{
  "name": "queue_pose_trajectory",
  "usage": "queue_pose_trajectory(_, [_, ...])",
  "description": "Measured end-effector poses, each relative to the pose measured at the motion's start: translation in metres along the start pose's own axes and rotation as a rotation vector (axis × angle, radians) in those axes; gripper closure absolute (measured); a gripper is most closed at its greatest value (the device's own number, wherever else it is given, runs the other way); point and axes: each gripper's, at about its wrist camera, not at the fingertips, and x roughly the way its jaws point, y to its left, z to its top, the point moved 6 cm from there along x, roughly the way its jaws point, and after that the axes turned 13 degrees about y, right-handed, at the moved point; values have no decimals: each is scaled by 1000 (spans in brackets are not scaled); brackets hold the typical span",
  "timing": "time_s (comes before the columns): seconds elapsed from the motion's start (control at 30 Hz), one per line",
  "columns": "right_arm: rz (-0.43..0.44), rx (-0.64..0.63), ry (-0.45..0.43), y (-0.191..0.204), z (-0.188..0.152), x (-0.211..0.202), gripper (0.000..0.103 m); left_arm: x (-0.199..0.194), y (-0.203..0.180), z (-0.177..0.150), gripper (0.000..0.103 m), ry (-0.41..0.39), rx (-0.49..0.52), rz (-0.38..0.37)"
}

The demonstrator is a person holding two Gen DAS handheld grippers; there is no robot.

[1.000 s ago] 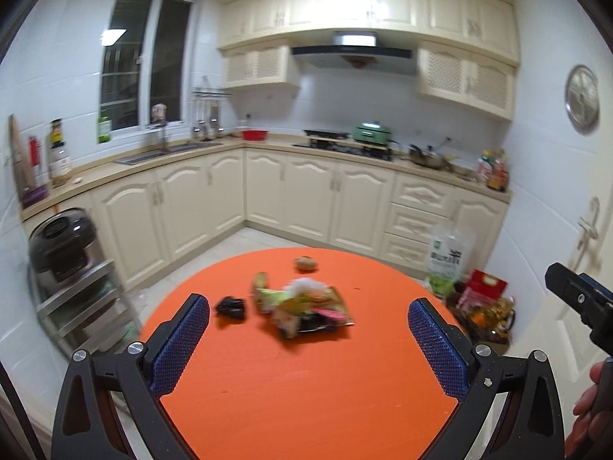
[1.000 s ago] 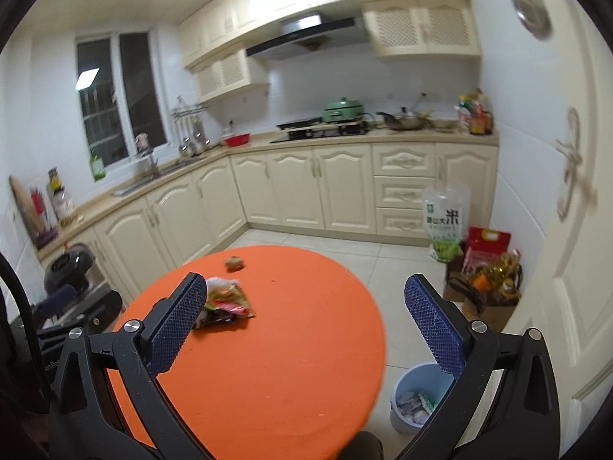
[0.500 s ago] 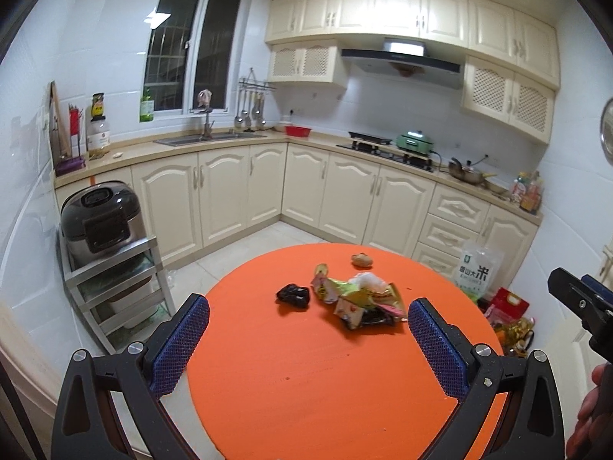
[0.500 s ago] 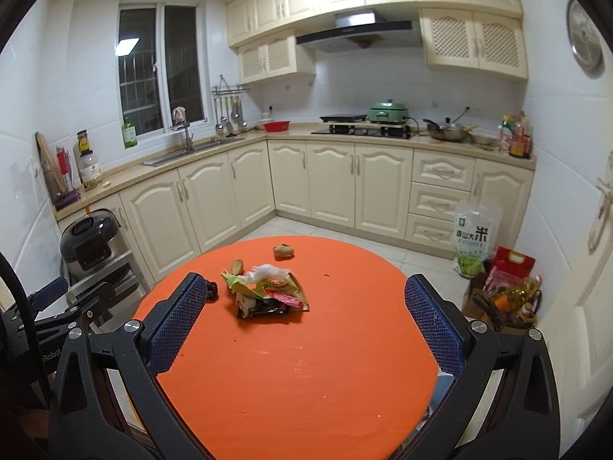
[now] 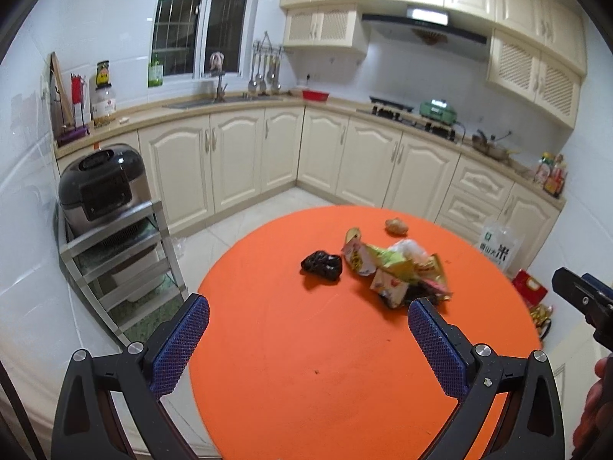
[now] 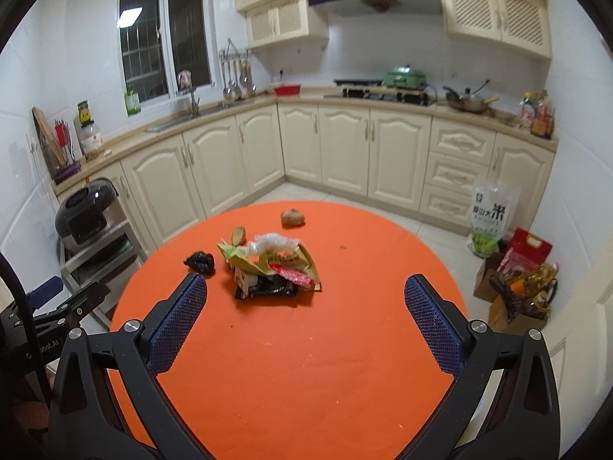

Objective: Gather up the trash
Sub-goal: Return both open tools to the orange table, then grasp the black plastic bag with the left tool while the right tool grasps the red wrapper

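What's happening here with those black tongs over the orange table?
A person holds a pair of tongs in each hand, set to clear trash off the round orange table. Both the left tongs and the right tongs are open and empty, above the table's near side. A pile of wrappers, a crumpled black bag and a brown lump lie untouched.

Orange table (image 6: 306, 345), black crumpled bag (image 6: 200, 262), green, yellow and red wrappers (image 6: 276, 264), cream cabinets (image 6: 345, 145).
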Motion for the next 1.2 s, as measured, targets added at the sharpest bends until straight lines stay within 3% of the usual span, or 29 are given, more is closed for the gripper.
queue_pose_trajectory(0.33, [41,12,179,-16,9,110,0,99,25,69,1,139,23,30])
queue_pose_trajectory(0.5, [91,-16,251,-17,11,155,9,145,38,108,1,205,29,33])
queue_pose_trajectory(0.57, [98,-32,267,-16,12,167,17,164,43,125,1,230,32,36])
queue_pose_trajectory(0.9, [128,-147,306,1,15,196,31,236,52,188,3,280,71,66])
queue_pose_trajectory(0.93, [123,-160,313,3,15,199,36,241,51,190,10,284,77,71])
queue_pose_trajectory(0.97, [107,-172,320,4,16,203,37,247,49,192,24,291,84,65])
queue_pose_trajectory(1.0, [92,-183,321,4,17,206,39,252,46,189,29,300,90,58])
queue_pose_trajectory(1.1, [71,-200,314,2,19,209,54,258,43,197,46,264,121,52])
queue_pose_trajectory(1.13, [68,-202,309,1,20,209,64,259,41,193,56,258,126,47])
queue_pose_trajectory(1.2, [75,-200,300,-4,20,206,72,263,43,193,60,255,122,37])
